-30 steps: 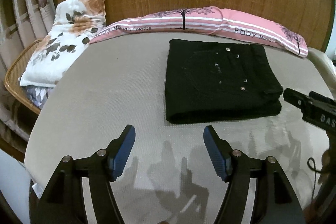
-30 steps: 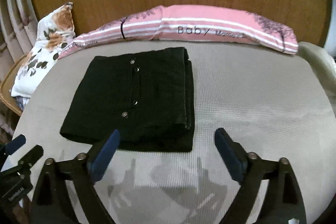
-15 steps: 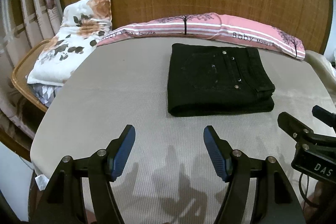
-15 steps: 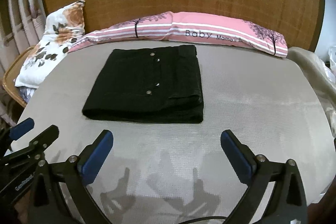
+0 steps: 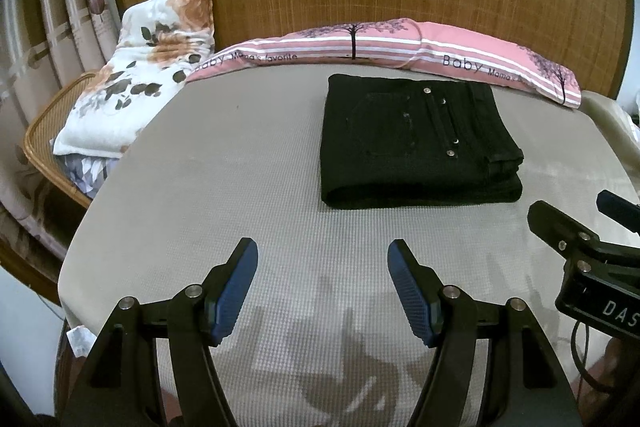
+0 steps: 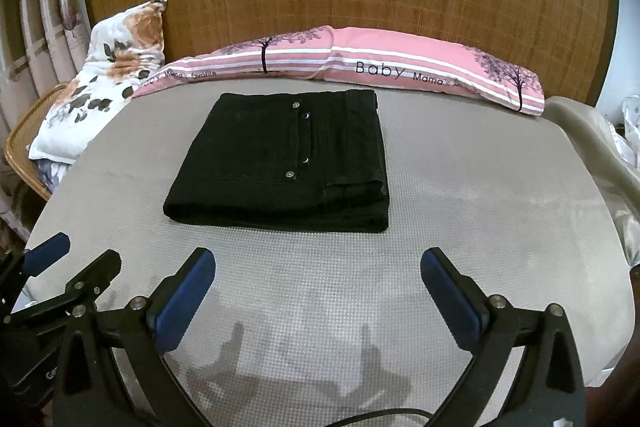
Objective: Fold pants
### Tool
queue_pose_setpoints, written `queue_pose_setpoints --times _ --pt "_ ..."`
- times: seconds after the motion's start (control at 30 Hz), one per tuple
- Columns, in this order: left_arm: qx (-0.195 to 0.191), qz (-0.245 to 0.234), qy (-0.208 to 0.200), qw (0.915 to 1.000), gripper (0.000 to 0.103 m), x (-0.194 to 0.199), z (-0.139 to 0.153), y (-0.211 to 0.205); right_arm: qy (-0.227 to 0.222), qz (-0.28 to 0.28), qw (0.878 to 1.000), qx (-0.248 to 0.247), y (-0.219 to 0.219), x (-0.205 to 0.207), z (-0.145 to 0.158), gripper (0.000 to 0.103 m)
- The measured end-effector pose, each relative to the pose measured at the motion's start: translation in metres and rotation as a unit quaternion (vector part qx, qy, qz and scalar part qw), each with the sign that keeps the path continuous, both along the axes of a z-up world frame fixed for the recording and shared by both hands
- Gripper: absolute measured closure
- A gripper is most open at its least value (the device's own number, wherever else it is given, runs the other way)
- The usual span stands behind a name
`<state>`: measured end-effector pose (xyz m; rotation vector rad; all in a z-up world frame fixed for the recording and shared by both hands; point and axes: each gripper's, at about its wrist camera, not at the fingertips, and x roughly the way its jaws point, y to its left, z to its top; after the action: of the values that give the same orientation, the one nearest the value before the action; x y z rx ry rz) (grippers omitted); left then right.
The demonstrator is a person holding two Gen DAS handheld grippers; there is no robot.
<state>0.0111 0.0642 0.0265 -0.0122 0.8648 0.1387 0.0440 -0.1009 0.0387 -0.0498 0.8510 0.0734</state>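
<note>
Black pants lie folded into a compact rectangle on the grey padded surface, upper right of centre in the left wrist view, upper centre-left in the right wrist view; metal rivets face up. Left gripper: fingers about half spread, nothing between them, over bare surface low in frame. Right gripper: fingers spread wide, empty, well short of the pants. Pink striped pillow along the far edge; floral pillow upper left, possibly resting on a wicker tray.

Both wrist views angled down, side by side (shared: folded pants, pink pillow).
</note>
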Motion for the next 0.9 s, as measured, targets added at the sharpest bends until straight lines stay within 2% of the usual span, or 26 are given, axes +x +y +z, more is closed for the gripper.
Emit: queue_pose_setpoints --times 0.9 --pt "0.008 -0.006 0.012 0.9999 0.035 0.001 -0.012 0.002 0.023 0.011 0.999 -0.023 0.006 0.007 -0.017 0.001"
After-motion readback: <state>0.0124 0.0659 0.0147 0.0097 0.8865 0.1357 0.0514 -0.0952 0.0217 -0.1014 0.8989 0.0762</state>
